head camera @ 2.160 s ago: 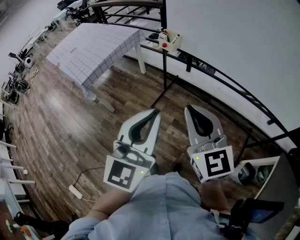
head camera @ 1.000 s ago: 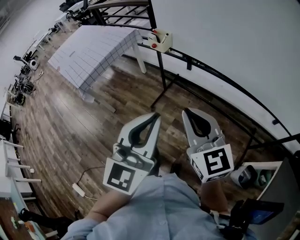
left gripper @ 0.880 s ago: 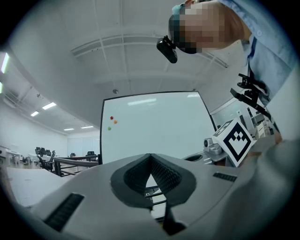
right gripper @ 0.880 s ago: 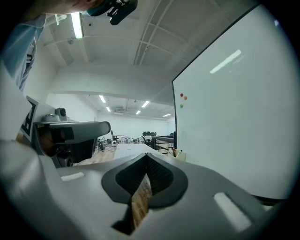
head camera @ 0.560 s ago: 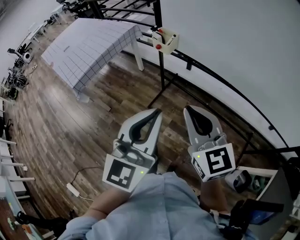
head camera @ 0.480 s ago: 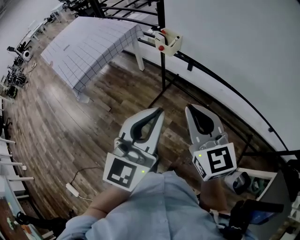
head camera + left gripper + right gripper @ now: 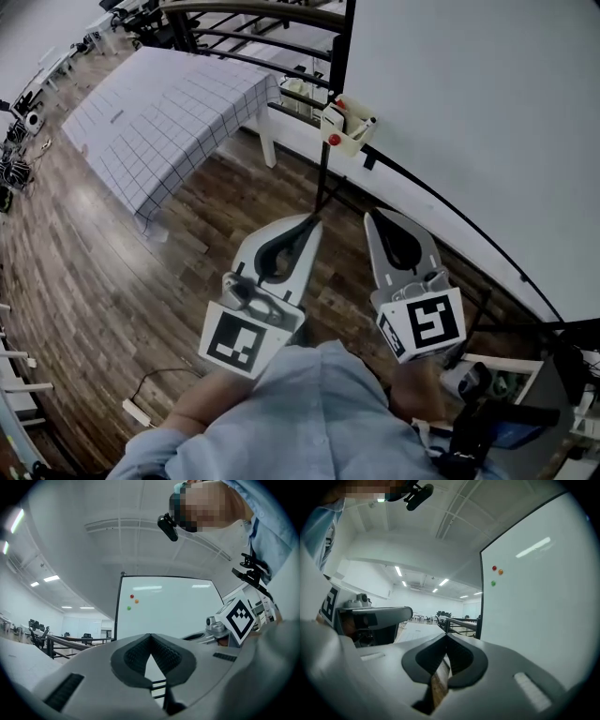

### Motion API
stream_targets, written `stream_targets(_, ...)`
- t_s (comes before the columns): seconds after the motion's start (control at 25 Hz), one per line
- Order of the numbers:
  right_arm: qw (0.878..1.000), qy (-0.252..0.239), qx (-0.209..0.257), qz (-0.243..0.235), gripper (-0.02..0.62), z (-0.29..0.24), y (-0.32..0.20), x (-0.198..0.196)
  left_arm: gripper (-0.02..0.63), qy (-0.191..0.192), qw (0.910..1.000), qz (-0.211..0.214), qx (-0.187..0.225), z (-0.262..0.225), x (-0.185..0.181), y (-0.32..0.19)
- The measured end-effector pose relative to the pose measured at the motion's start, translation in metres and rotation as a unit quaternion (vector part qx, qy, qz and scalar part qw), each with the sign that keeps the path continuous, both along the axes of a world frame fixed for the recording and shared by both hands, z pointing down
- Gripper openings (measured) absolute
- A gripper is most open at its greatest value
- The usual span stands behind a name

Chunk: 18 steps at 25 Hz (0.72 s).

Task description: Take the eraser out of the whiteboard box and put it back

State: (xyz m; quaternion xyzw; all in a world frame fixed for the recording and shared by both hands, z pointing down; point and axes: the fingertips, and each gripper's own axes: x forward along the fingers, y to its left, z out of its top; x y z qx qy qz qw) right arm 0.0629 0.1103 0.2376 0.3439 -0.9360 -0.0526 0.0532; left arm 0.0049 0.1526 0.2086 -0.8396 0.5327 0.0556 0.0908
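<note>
Cream box hangs at the whiteboard lower left corner, on its rail. A pen sticks out of the box; the eraser can't be made out (too small in head view). Left gripper and right gripper are side by side in front of the whiteboard, short of the box, both with jaws pressed together on nothing. Checked table stands left of the whiteboard.
</note>
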Motion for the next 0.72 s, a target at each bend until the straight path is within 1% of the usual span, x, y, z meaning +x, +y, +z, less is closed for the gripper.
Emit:
stream_targets(0.16, 1.0, 0.008, 0.009, 0.012, 0.003, -0.005, -0.015, -0.015, -0.002, 0.009, 0.9999, 0.013, 0.004, -0.001, -0.015, -0.018)
stream_targets(0.36, 0.999, 0.015, 0.008, 0.03, 0.003, -0.006, -0.033, -0.019, -0.002, 0.017, 0.9993, 0.032, -0.003, 0.004, -0.021, -0.036)
stream_targets(0.56, 0.999, 0.017, 0.007, 0.034, 0.003, -0.004, -0.057, -0.02, -0.002, 0.018, 0.9991, 0.034, -0.02, 0.016, -0.026, -0.061)
stream_targets(0.72, 1.0, 0.016, 0.006, 0.026, 0.003, -0.002, -0.082, -0.027, -0.002, 0.012, 0.9992, 0.029, -0.024, 0.018, -0.031, -0.089)
